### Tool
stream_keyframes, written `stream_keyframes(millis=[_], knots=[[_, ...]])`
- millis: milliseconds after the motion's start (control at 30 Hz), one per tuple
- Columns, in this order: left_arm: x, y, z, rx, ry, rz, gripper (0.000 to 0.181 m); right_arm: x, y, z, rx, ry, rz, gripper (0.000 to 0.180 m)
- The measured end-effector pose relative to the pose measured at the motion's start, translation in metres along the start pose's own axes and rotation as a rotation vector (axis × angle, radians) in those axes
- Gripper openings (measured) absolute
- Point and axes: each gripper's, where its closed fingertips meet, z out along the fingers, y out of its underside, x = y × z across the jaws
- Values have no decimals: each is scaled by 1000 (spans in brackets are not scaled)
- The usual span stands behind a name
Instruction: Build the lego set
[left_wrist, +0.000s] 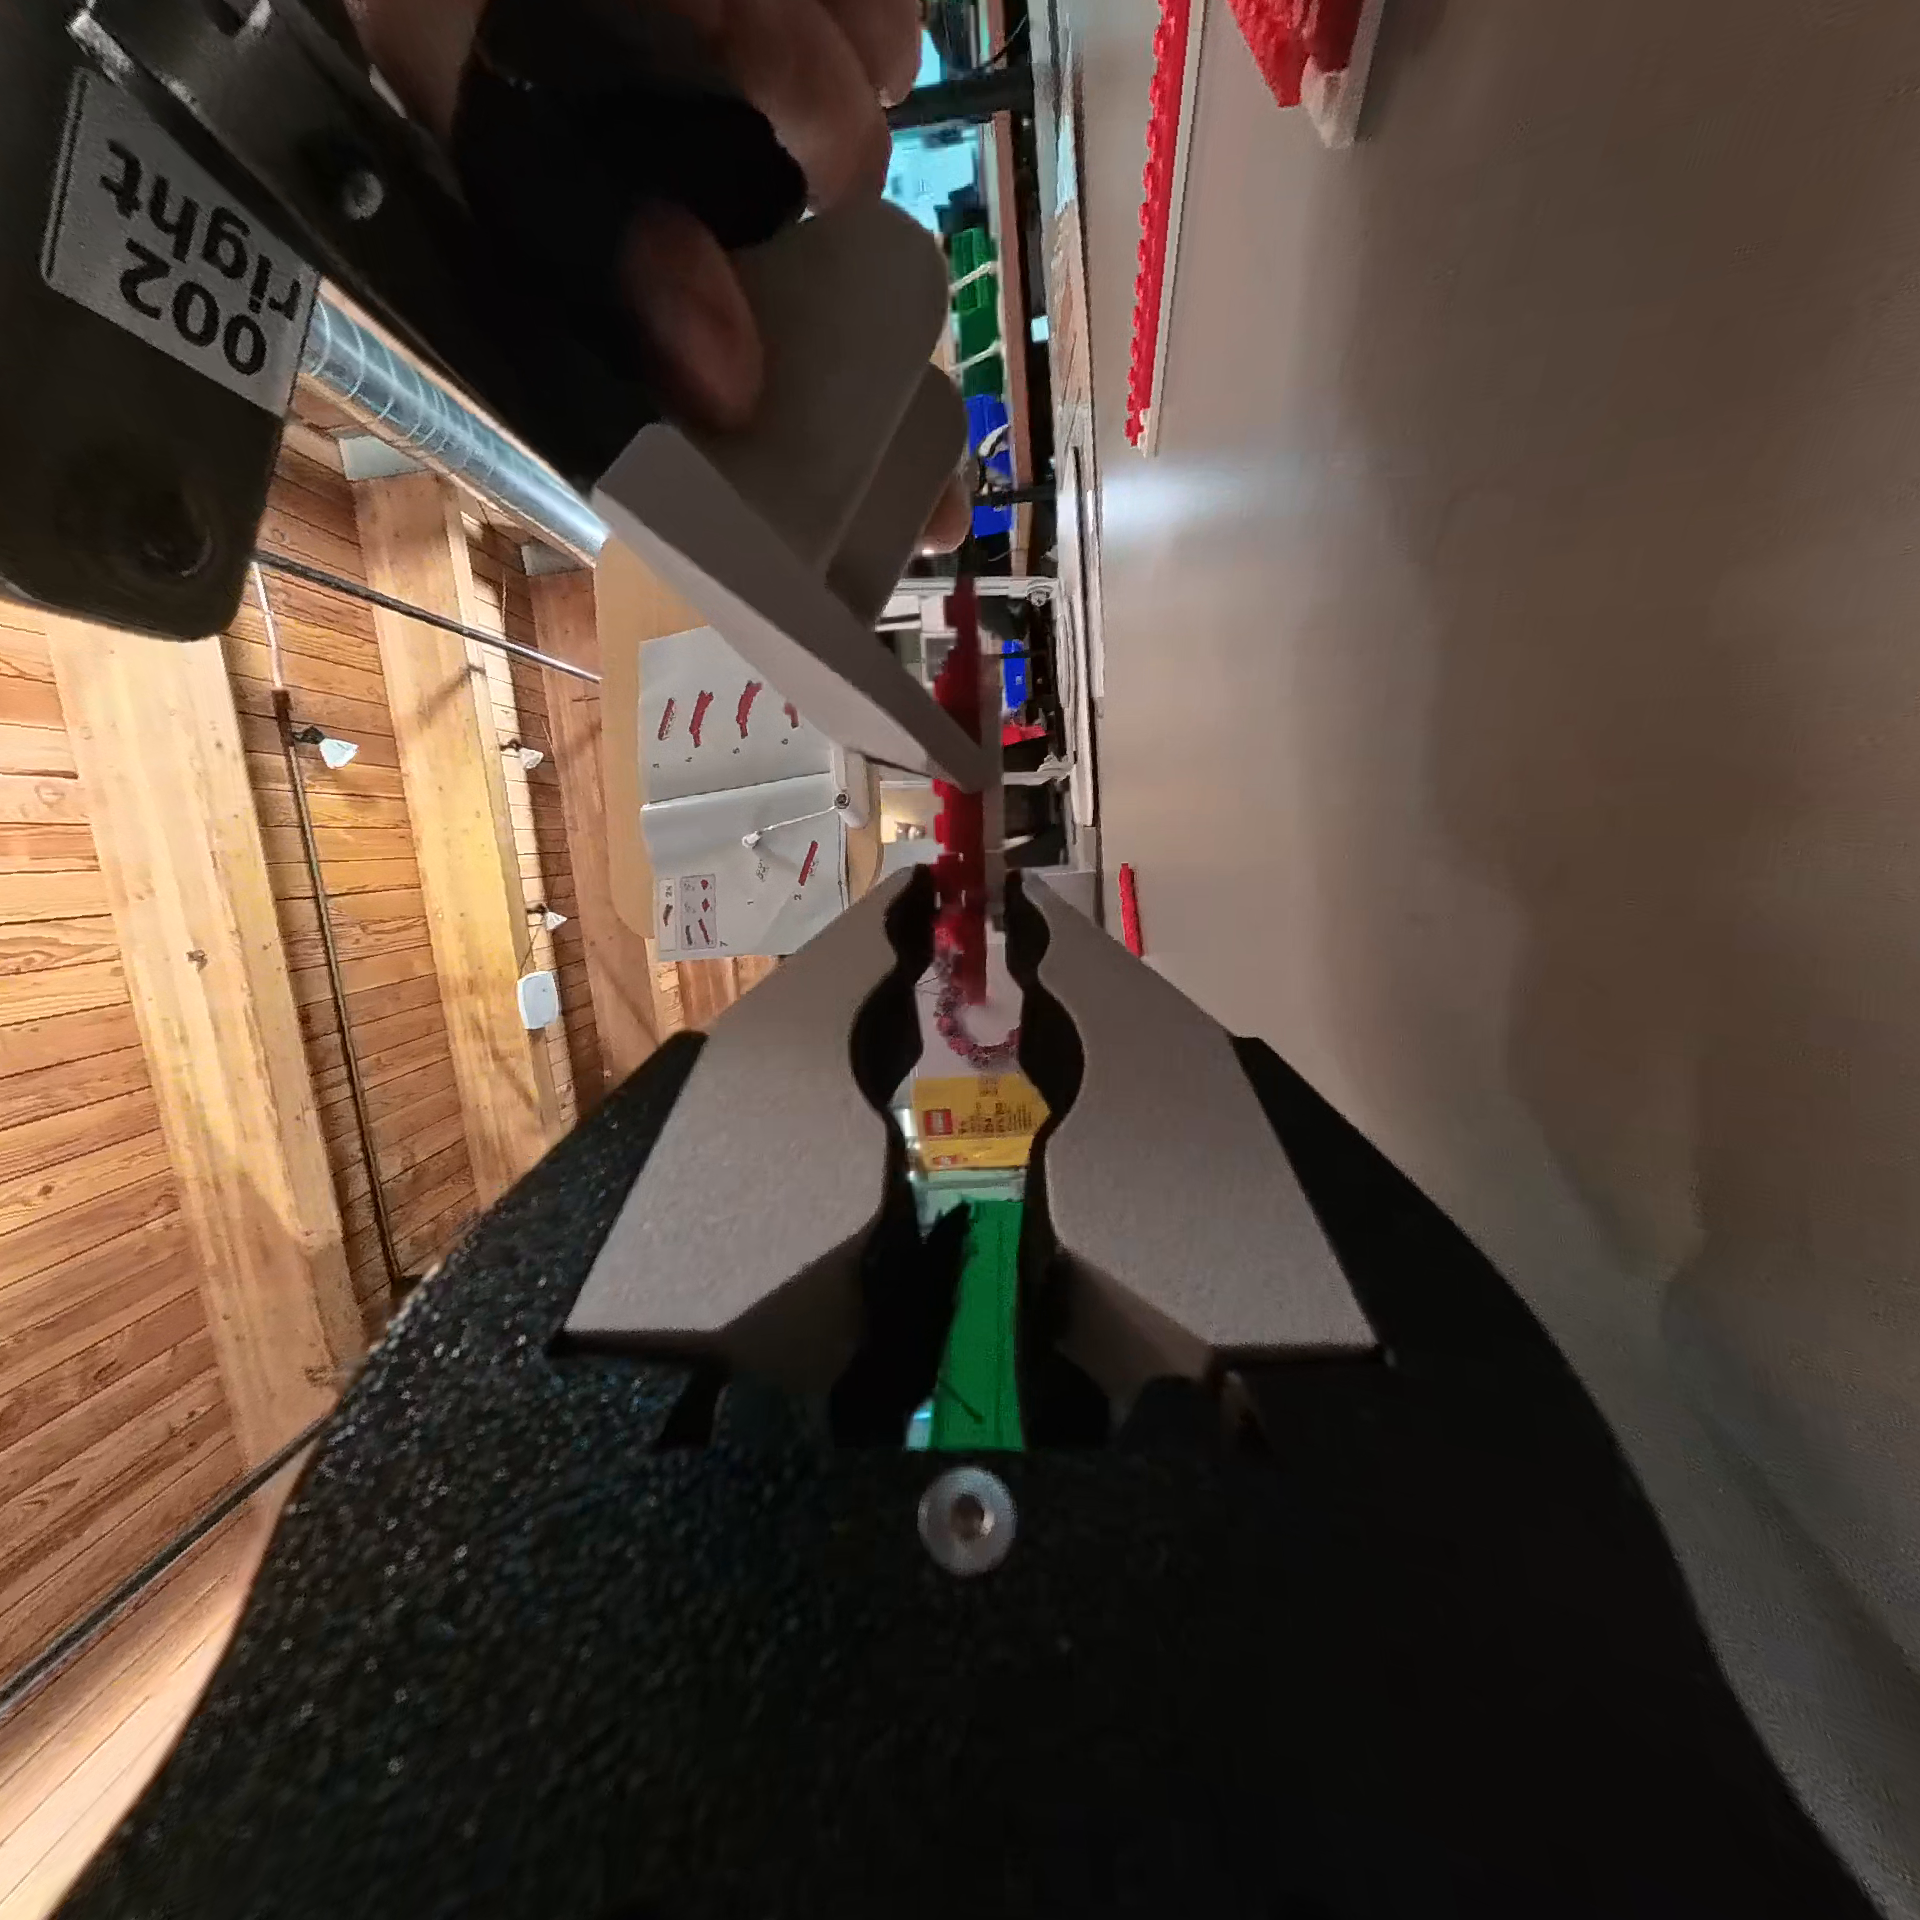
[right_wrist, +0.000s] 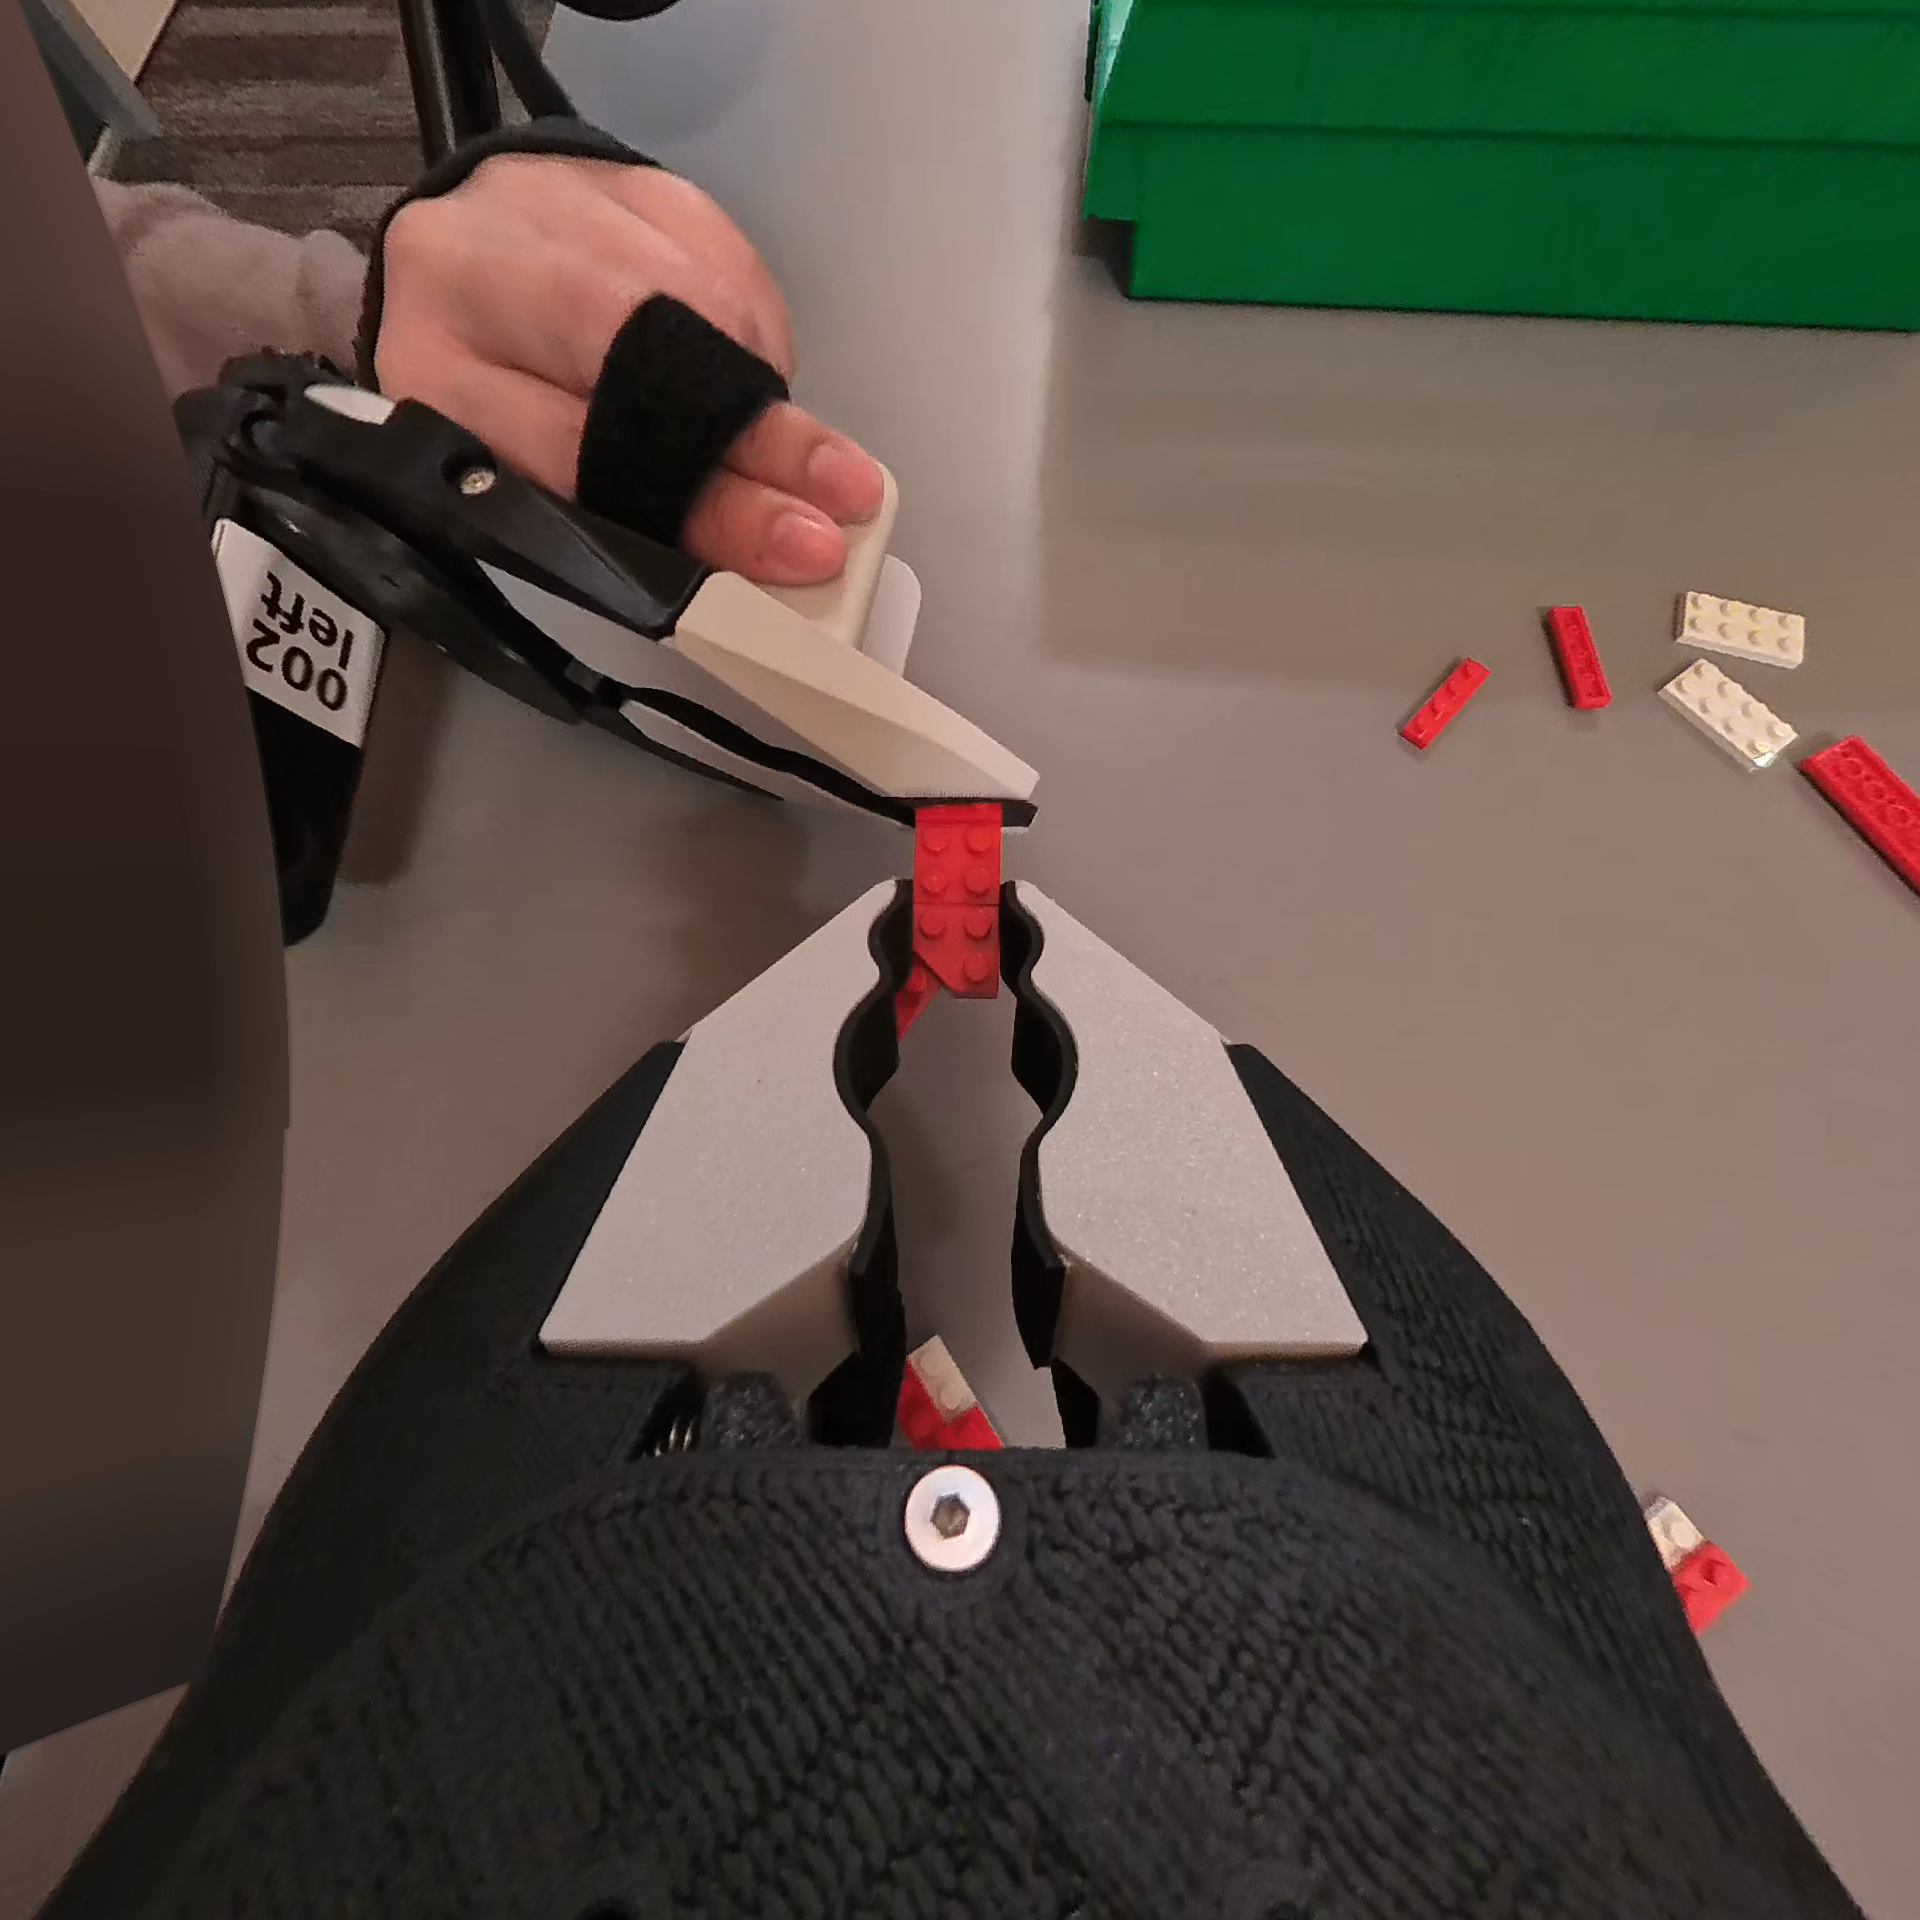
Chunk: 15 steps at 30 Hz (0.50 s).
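Both grippers are on the same piece, held clear above the grey table (right_wrist: 1351, 1039). My right gripper (right_wrist: 951, 894) has its jaws narrowed onto the sides of the red plate assembly (right_wrist: 958, 914); the left gripper (right_wrist: 966, 805) is pinched flat across its far end, jaws nearly together.

Left wrist view is rolled sideways: left gripper (left_wrist: 966, 883) shows the red plate assembly (left_wrist: 961, 831) edge-on, right gripper's tips (left_wrist: 961, 774) meeting it from above.

Risks as I read them:
- The two grips are at right angles. Any twist between my hands will likely pop a stud joint, not seat it.
- Left's hold is tip-only, so it could slip off under push.
- One red plate (right_wrist: 914, 1003) hangs at an angle under the stack and could drop.

Loose red plates (right_wrist: 1444, 701) and white plates (right_wrist: 1725, 712) sit well apart to the right, near the green bin (right_wrist: 1507, 187).
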Motion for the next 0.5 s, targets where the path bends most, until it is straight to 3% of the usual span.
stream_keyframes(millis=[300, 500], knots=[[7, -1, 3, 46, 93, 64, 8, 2, 7, 4, -25, -4, 11, 14], [12, -2, 6, 51, 128, -7, 9, 4, 11, 5, -38, -4, 28, 14]])
